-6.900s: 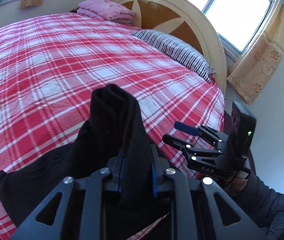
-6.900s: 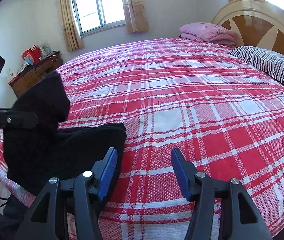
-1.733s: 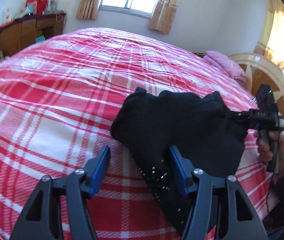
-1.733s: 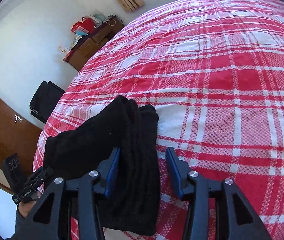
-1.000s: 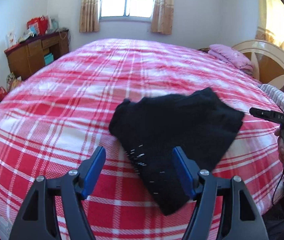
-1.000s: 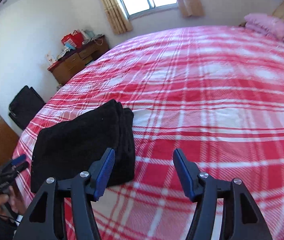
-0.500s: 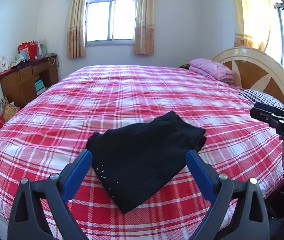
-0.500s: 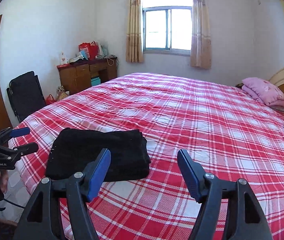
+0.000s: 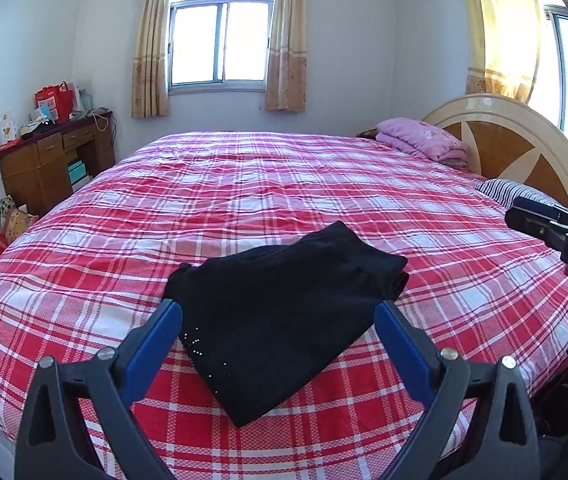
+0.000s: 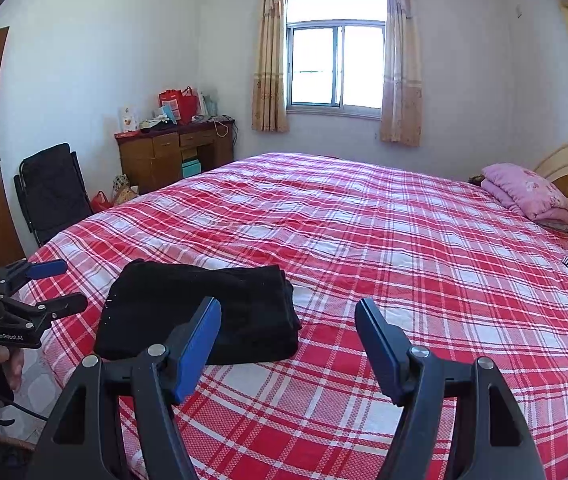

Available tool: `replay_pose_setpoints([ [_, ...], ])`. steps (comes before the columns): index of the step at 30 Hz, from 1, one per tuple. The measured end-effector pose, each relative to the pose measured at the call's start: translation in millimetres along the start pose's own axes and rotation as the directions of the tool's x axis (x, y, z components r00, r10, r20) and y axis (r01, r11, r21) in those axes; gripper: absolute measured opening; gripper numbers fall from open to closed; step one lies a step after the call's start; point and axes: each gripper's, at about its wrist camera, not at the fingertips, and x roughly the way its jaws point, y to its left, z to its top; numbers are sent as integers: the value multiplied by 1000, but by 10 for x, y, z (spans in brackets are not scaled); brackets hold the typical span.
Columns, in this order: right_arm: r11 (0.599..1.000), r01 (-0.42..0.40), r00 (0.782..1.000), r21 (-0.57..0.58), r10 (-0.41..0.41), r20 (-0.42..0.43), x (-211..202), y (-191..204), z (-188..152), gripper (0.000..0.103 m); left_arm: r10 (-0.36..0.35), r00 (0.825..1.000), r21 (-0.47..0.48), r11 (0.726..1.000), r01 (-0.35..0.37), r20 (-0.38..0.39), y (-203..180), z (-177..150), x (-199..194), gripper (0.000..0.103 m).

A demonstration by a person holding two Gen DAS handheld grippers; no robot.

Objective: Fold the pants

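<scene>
The black pants (image 9: 279, 312) lie folded in a compact stack on the red plaid bed (image 9: 284, 192), near its front edge. They also show in the right wrist view (image 10: 199, 312), left of centre. My left gripper (image 9: 277, 312) is open and empty, held back above the bed edge, not touching the pants. My right gripper (image 10: 288, 312) is open and empty, to the right of the stack. The left gripper shows at the left edge of the right wrist view (image 10: 55, 284), and the right gripper at the right edge of the left wrist view (image 9: 540, 220).
A folded pink blanket (image 9: 420, 140) and a striped pillow (image 9: 512, 192) lie by the headboard (image 9: 512, 136). A wooden dresser (image 10: 175, 156) and a black chair (image 10: 51, 188) stand along the left wall. A window (image 10: 336, 66) is behind the bed.
Both grippers have let go of the pants and pulled back and up from the bed. The pants now lie folded and still on the bedspread.
</scene>
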Motion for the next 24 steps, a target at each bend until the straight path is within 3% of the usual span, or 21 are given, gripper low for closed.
replay_pose_setpoints([
  [24,1000,19,1000,17,-20,24,-72,-74,38,71,24,999,-14,1000,-23,27,75,44,-55,99],
])
